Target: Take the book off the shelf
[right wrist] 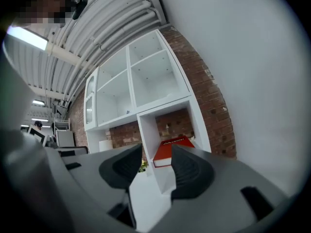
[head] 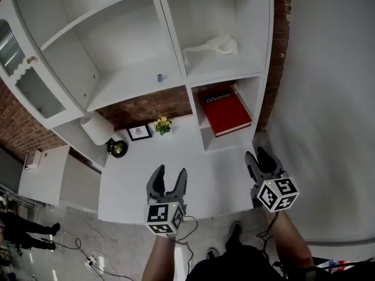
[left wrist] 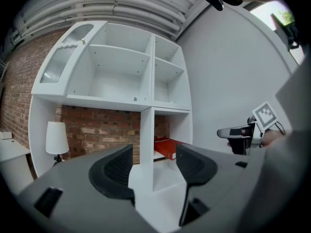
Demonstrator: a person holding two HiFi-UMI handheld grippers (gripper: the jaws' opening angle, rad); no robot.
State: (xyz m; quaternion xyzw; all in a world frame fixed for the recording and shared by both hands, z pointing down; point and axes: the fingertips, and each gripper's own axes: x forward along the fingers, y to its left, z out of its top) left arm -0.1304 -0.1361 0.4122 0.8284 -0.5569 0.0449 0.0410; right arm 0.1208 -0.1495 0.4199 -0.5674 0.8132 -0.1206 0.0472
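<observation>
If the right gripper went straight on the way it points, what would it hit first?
Probably the red book lying flat in the lower right compartment; the right gripper is open, with nothing nearer between its fingers. The compartment's side wall sits close to that line, so depth leaves some doubt.

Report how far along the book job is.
Nothing is done yet: the red book lies flat in the lower compartment of the white shelf. In hand: the right gripper and left gripper hover short of it, jaws apart, empty. Left: reach in, grip the book, pull it out.
</observation>
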